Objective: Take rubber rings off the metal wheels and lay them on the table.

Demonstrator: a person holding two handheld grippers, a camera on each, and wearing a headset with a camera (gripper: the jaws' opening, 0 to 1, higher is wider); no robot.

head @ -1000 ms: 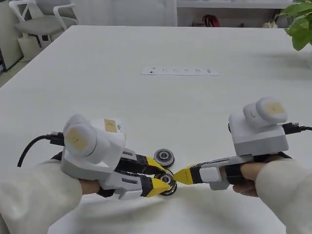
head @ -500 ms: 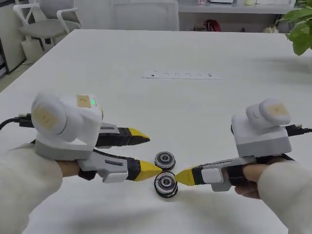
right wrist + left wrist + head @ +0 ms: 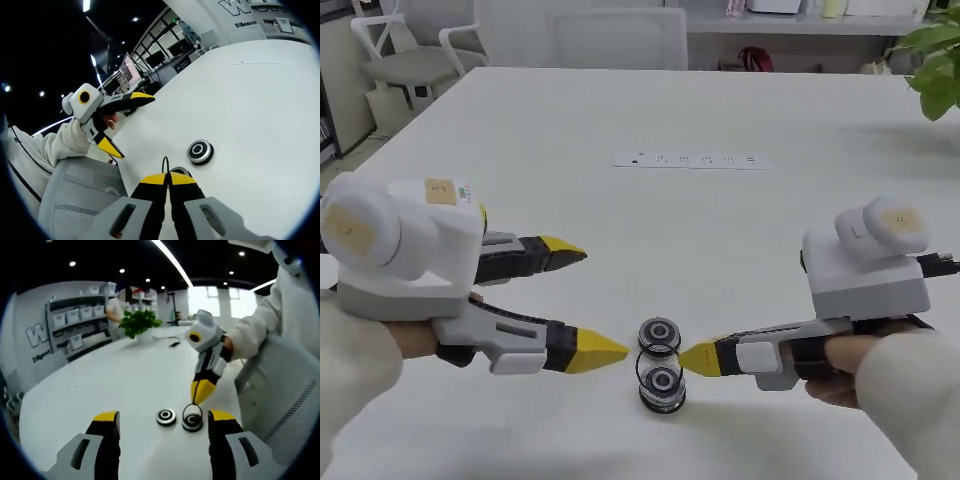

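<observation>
Two small metal wheels lie on the white table (image 3: 720, 240), the far wheel (image 3: 659, 335) flat and the near wheel (image 3: 661, 383) just in front of it. My right gripper (image 3: 685, 359) is shut, its yellow tips pinching a thin black rubber ring (image 3: 192, 411) that stands up as a loop over the near wheel (image 3: 191, 424). In the right gripper view the ring's strand (image 3: 165, 164) rises from the shut gripper (image 3: 168, 179), with the far wheel (image 3: 200, 151) beyond. My left gripper (image 3: 605, 302) is open, left of the wheels and holding nothing.
A white power strip (image 3: 687, 159) lies flat at the table's middle. A chair (image 3: 410, 45) stands past the far left corner and a green plant (image 3: 935, 60) at the far right. Bare table stretches on all sides of the wheels.
My left gripper has let go of the near wheel, opened, and drawn back to the left. The right gripper has stayed at the near wheel, and the ring now stands up as a loop.
</observation>
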